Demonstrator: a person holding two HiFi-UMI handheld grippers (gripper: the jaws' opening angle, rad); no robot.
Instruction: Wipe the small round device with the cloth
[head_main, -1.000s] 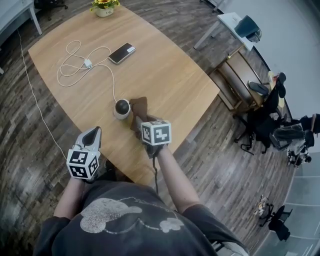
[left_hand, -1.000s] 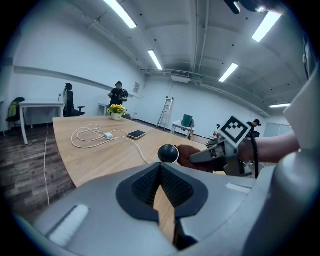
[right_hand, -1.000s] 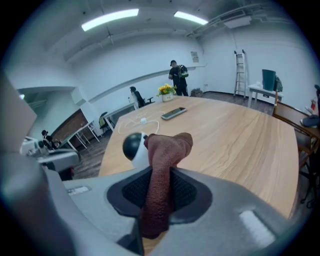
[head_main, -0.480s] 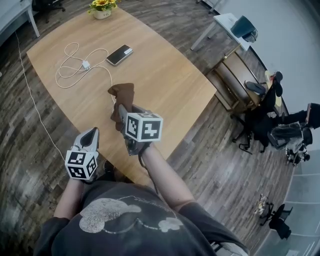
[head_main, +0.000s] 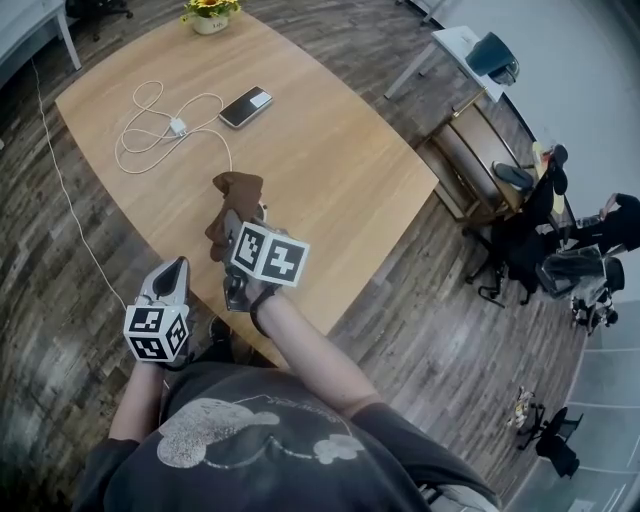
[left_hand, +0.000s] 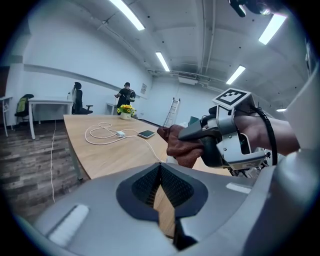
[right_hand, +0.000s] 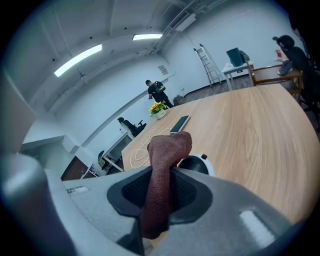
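My right gripper (head_main: 238, 222) is shut on a brown cloth (head_main: 232, 198) over the near part of the wooden table (head_main: 330, 170). In the right gripper view the cloth (right_hand: 161, 165) stands up between the jaws. The small round device (right_hand: 199, 164), white with a black dome, lies just beyond them on the table. The cloth and gripper hide the device in the head view. My left gripper (head_main: 168, 280) hangs shut and empty at the table's near edge, to the left of the right one. From the left gripper (left_hand: 160, 172) I see the cloth (left_hand: 177, 145).
A phone (head_main: 245, 105) and a coiled white charger cable (head_main: 160, 130) lie at the far left of the table. A flower pot (head_main: 209, 14) stands at its far end. Wooden chairs (head_main: 480, 165) stand off the right side.
My right gripper has carried the cloth leftward and nearer, from the device's right side to over it, so the device no longer shows in the head view. The left gripper has barely moved.
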